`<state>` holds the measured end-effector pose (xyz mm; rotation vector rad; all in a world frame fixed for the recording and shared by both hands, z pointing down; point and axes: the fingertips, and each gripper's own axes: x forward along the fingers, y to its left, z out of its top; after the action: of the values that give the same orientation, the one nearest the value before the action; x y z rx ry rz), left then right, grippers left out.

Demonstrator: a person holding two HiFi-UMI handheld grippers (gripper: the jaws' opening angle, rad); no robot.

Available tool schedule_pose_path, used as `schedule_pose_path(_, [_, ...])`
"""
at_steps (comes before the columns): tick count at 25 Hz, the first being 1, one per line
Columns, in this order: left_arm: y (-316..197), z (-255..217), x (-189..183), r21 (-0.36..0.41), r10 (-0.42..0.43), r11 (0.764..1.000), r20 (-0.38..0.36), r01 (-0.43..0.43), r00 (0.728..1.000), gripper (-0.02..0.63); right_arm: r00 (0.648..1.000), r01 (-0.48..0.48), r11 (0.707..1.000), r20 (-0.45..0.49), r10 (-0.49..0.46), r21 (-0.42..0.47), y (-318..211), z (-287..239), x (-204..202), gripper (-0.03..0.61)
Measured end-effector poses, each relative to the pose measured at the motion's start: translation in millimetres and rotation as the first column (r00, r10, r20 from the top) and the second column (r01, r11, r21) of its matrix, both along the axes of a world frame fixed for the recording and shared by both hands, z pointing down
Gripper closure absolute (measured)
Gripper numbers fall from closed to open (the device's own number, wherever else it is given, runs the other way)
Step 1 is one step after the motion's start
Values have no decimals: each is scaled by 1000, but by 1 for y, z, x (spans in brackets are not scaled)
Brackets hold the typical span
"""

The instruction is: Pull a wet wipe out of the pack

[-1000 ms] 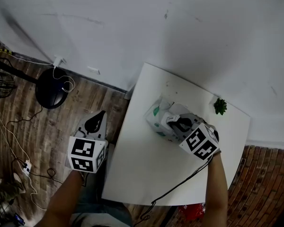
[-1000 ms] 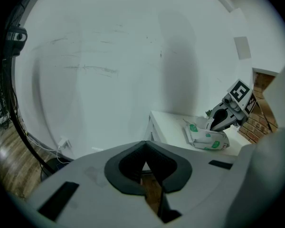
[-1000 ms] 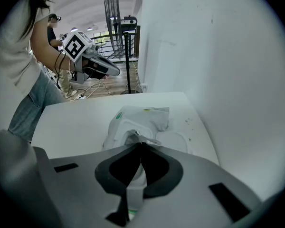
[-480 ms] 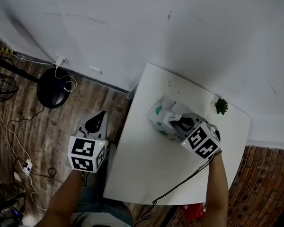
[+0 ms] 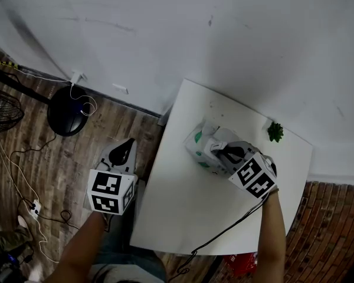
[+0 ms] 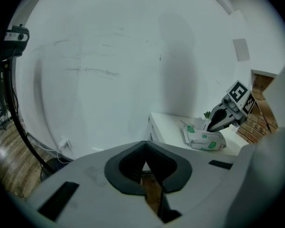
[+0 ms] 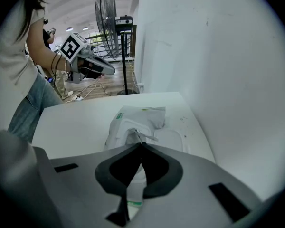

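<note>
The pack (image 5: 199, 143) lies flat on the white desk (image 5: 183, 211), toward 11 o'clock from the desk's middle. A small green plant (image 5: 275, 132) stands apart from it, at about 2 o'clock. In the right gripper view its lid flap (image 7: 170, 139) is folded open toward 3 o'clock, which bares the opening in the top.

The right gripper (image 7: 140, 145) is down over that opening with its jaws brought together. A crumpled tuft of wet wipe (image 7: 134, 137) rises to a peak right at their tips, so it looks pinched there, though only a little of the sheet shows.

The left gripper (image 5: 127, 143) hangs off the desk at about 9 o'clock from the pack, over the wooden floor. Its jaws are closed on nothing, and it is well apart from the pack.

The pack is a soft film pouch, wrinkled and light. With nothing pressing on it, it would likely lift or slide along with the wipe rather than give the sheet up. The wipe itself is thin, limp and damp — it should hold a pinch well enough but may stretch, tear or drag the next sheet up behind it.

The tuft at the opening is the place to grip, taken deep rather than by the very edge. The pouch body at 9 o'clock of the opening, away from the flap, looks like the best spot to pin it down.
</note>
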<state>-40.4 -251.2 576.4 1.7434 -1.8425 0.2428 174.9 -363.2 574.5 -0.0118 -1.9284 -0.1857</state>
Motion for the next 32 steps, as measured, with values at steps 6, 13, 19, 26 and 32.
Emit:
schedule_pose_path(6, [1,-5,2,8,6,1000,4,-6,1000,614,1000,-3,1000,1,3,12,0,-5,1,574])
schedule_pose_path(13, [3,-11,0,18,6,1000,8,-6,1000,614,1000,-8,1000,-3,9,26,0,-12,2,574])
schedule_pose_path(19, [5,-16,-3,26,9,1000,11,-9,1000,614,1000,-9,999,-8,10,42,-2,-17,2,574])
schedule_pose_path(26, [6,-23,-5,38,13,999,15,-14,1000,614,1000,-22,998,-3,22,61,-2,-25,2,574])
schedule_pose_path(32, [6,-29,-3,49,17,999,15,-18,1000,614,999,-33,996,-4,34,77,-1,-30,5,574])
